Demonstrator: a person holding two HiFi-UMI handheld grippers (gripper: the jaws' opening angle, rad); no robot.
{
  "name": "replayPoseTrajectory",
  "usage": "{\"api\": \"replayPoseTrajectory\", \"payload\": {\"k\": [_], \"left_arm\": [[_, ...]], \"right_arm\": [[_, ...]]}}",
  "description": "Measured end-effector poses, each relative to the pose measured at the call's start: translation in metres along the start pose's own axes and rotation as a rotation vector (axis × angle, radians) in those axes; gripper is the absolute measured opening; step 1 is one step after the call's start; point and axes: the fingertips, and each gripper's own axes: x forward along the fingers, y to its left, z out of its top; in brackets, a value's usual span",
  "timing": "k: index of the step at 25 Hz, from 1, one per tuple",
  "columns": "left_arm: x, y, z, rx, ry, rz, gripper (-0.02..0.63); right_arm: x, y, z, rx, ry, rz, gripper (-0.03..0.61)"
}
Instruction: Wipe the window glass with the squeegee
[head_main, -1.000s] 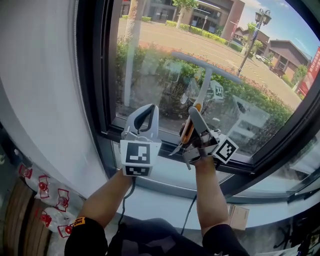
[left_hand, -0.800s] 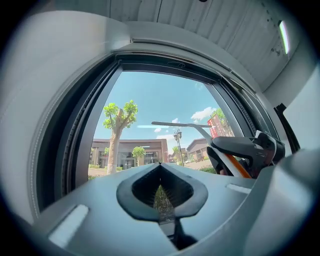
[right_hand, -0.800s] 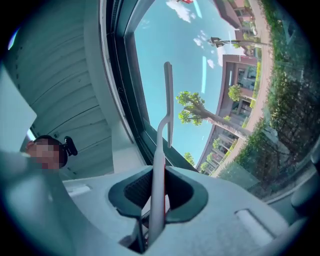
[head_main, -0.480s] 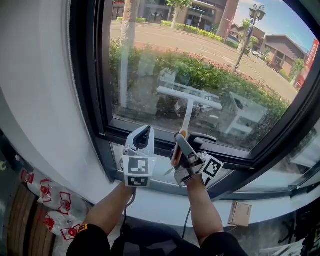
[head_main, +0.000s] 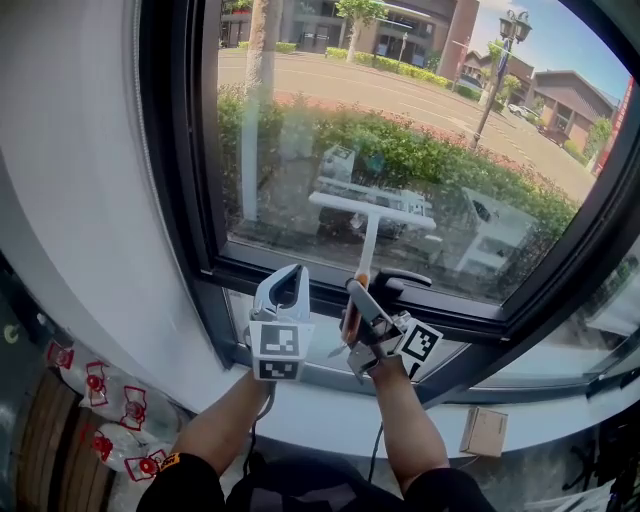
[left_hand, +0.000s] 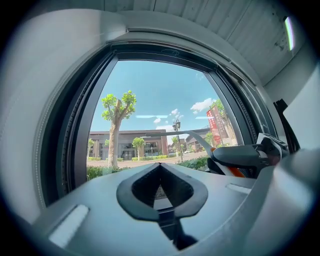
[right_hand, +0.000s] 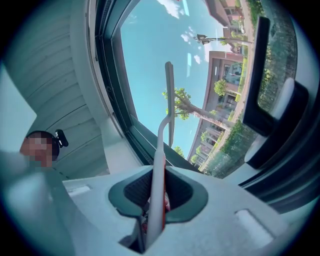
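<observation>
Squeegee (head_main: 372, 212): lower on the window glass (head_main: 300, 120) than before, now mid-frame (stroke nearly finished).
Right gripper (right_hand: 156, 195): pinching its handle (right_hand: 160, 160).
Left gripper (left_hand: 160, 170): closed, empty.

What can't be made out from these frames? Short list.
- Whether the squeegee touches the glass: the head view gives no depth and the right gripper view sees it end-on.
- Squeegee's grip: covered by the right gripper in the head view.
- Streaks or water on the glass: lost in reflections in all views.
- Left gripper tips: seen from behind in the head view; its own view shows them shut and empty.
- Packets, head view, lower left: print too small to read.
</observation>
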Motion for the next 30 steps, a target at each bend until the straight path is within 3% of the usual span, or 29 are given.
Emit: {"api": "replayPoseTrajectory", "payload": {"k": [8, 22, 30], "left_arm": [[0.005, -0.015, 0.016, 0.013, -0.031, -0.004, 0.018], [0.044, -0.083, 0.117, 0.107, -0.179, -0.075, 0.018], [0.058, -0.106, 0.153, 0.141, -0.233, -0.050, 0.018]], "right_arm": [[-0.005, 0.029, 0.009, -0.114, 0.044, 0.042, 0.048], [-0.003, 0.130, 0.159, -0.308, -0.013, 0.242, 0.048], [0.006, 0.149, 0.208, -0.354, 0.021, 0.278, 0.048]]}}
